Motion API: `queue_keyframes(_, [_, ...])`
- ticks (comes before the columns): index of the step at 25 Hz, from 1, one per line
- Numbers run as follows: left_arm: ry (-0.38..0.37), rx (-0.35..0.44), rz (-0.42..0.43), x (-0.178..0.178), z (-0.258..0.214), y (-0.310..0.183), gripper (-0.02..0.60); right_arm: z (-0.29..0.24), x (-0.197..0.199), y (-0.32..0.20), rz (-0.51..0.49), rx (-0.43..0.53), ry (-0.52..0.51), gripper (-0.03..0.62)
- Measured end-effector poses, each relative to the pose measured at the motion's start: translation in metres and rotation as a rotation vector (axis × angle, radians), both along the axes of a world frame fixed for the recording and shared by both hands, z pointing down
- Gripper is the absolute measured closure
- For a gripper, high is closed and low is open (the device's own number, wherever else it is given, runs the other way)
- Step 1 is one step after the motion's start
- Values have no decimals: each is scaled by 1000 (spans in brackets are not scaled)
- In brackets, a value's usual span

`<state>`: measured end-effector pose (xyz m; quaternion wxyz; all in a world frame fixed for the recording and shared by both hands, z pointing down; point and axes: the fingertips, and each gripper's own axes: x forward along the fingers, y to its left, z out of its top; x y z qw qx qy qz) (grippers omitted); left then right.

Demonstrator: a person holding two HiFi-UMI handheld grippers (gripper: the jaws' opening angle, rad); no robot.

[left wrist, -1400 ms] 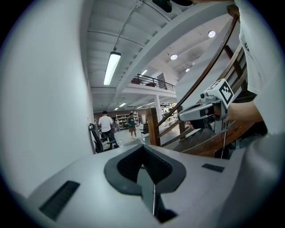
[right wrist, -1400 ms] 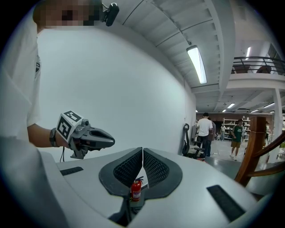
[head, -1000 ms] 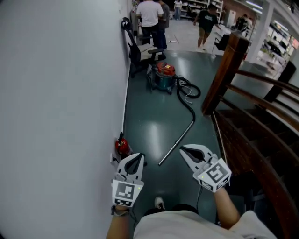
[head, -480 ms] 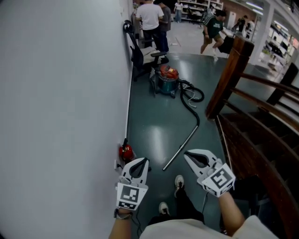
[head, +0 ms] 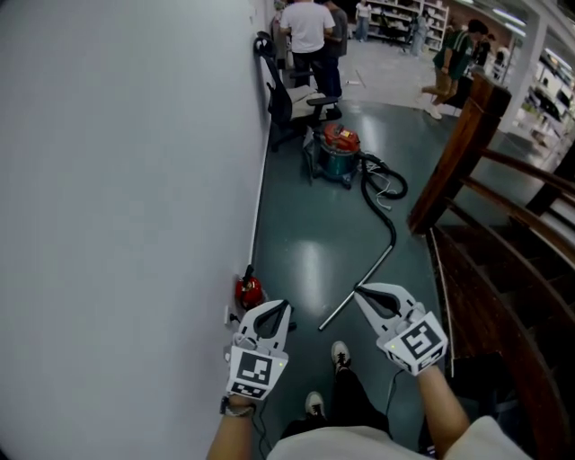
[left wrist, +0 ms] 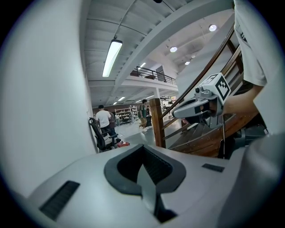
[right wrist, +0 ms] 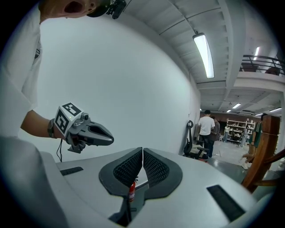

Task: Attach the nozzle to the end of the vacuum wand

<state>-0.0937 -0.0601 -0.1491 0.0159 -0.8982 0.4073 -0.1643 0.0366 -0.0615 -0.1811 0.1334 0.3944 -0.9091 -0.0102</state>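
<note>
Checker: jaws?
Annotator: both pairs pressed together, nothing held: left gripper [head: 277,310], right gripper [head: 367,295].
Checker: change?
Annotator: person stepped forward; red fire extinguisher [head: 249,290] now nearer left gripper.
Checker: wand?
Annotator: vacuum wand [head: 377,267] on floor beyond right gripper, hose [head: 382,202] running to vacuum canister [head: 340,151].

Two white hand-held grippers with marker cubes: the left gripper [head: 280,310] at seven o'clock, the right gripper [head: 364,294] at five. One teal canister vacuum with a red top [head: 339,151] at twelve, with one black hose [head: 382,193] and one silver metal wand [head: 373,269]. One red fire extinguisher [head: 249,290] at nine. One black office chair [head: 292,103] at eleven. Two white shoes [head: 340,353] at six. Three people can be told apart at twelve to one: white shirt [head: 307,31], dark top [head: 334,18], green shirt [head: 446,58]. Any farther back are too small to count.
</note>
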Motion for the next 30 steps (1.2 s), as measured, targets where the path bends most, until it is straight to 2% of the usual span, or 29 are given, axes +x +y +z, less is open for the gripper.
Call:
queue_keyframes(13, [-42, -4, -57, 3, 22, -41, 581, 23, 6, -53, -53, -18, -8, 566])
queue_keyframes(24, [-44, -18, -124, 4, 44, -65, 581, 46, 16, -89, -78, -22, -27, 566])
queue_keyframes(30, [-37, -33, -129, 8, 67, -69, 581, 64, 13, -95, -105, -4, -3, 566])
